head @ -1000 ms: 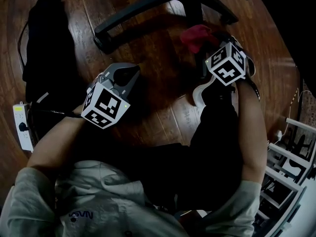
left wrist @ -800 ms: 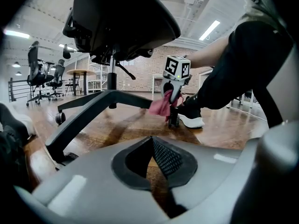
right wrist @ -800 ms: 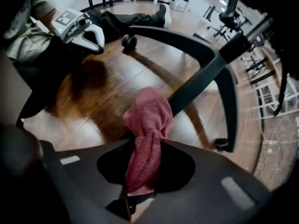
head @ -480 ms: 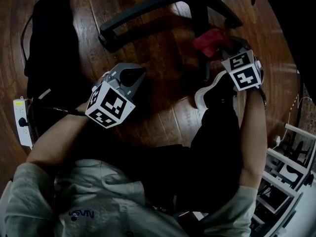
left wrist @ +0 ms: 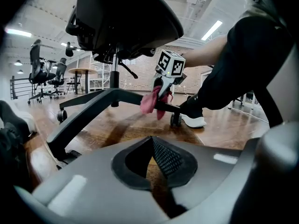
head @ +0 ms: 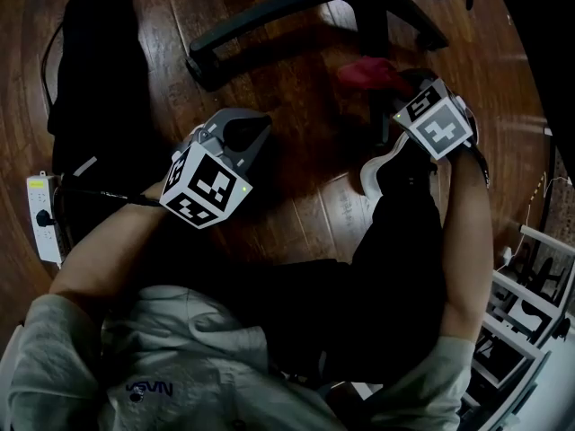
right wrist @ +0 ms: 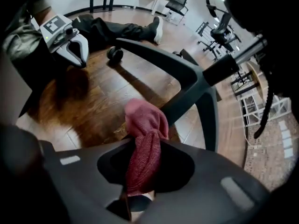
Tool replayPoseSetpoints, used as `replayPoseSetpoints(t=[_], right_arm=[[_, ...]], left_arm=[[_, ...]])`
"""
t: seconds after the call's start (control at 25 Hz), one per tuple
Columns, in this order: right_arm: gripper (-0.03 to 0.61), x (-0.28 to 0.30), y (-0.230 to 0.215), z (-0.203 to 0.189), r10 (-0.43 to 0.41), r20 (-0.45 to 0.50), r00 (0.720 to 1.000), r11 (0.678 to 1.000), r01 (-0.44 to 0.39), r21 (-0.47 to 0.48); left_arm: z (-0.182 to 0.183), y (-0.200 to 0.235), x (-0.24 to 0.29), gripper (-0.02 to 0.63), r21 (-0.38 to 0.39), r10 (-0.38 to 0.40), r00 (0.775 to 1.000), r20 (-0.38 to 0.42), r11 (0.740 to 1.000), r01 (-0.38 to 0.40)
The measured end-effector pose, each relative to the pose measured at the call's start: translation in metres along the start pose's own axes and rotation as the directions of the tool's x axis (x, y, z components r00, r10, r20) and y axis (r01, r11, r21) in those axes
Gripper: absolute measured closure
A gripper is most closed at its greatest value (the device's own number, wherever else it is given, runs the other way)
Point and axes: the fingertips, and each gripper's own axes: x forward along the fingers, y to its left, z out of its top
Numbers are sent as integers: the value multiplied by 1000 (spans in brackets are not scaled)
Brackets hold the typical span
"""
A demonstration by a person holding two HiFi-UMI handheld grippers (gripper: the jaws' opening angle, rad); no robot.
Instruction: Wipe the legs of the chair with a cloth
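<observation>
The black office chair's star base [head: 269, 12] spreads over the wood floor at the top of the head view. A red cloth [head: 367, 70] lies bunched on the leg [head: 375, 115] that runs toward my shoe. My right gripper [head: 388, 86] points steeply down, shut on the cloth [right wrist: 145, 125]; its jaws have just been closing a little, with the cloth between them. In the right gripper view the cloth rests against the grey-black leg [right wrist: 187, 85]. My left gripper [head: 252, 126] hovers shut and empty to the left, with its pads [left wrist: 161, 155] meeting. The left gripper view shows the cloth [left wrist: 150, 101] draped over the leg.
A white power strip [head: 40, 218] and a black bag [head: 90, 79] lie at the left. A white wire rack [head: 530, 303] stands at the right. My shoe [head: 382, 173] rests beside the leg's caster [left wrist: 176, 120]. Other office chairs [left wrist: 39, 69] stand far off.
The right gripper slid the cloth right along the leg, then back left, and its marker cube tilted. The left gripper stayed still.
</observation>
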Motion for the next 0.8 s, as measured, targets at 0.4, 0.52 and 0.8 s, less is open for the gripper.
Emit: replayPoseSetpoints(t=[0.4,0.52,0.8], right_arm=[[486,-12,-45,13,-202,116,973,979,195,66],[486,-15,-67,33,-280,162,946,959,270,85],[488,-8,6,5,-87,26,996,990,89,-111]], left_arm=[[0,2,-2,606,9,12,1000,3,1000,-12],[-1,7,-3,606,2,27,1000,0,1000,-27],[3,10,-4,606,4,45,999,18,999,-45]])
